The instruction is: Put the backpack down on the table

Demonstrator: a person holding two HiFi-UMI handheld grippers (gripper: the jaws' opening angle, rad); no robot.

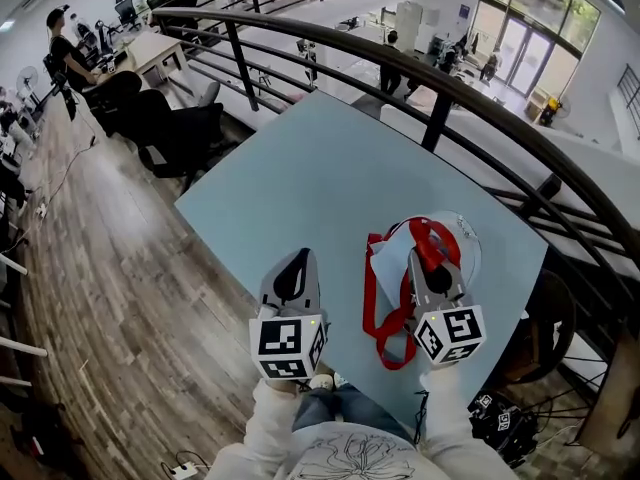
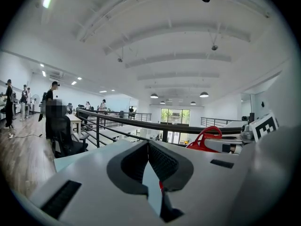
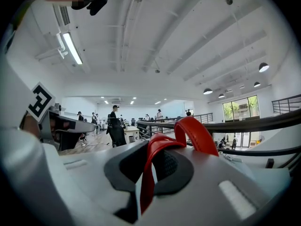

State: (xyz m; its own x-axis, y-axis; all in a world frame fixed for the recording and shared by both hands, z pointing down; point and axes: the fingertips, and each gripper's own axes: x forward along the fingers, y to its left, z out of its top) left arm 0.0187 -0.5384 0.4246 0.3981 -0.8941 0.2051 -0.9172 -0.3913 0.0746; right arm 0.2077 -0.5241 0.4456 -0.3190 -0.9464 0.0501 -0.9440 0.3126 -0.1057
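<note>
1. Right gripper [image 3: 150, 157] is nearest us. Its jaws are pinched tight on the red strap [image 3: 194, 132], which loops up out of the pads, so we carry the bag by its strap rather than by its soft body.
2. Our left gripper [image 2: 147, 147] sits alongside with its jaws pressed together on nothing. We judge it is kept clear because one grip is enough for the lowering.
3. Just past the right jaws, the backpack [image 1: 392, 252] lies pale and slumped on the table [image 1: 300, 178], with its red straps trailing toward us. We cannot tell whether its full weight has settled.
4. The slack in the straps suggests the put-down is nearly done and only the release remains.
5. Beyond the table runs the black railing [image 1: 450, 103]. The bag lies nearer that side than the middle, so we would let go gently.
</note>
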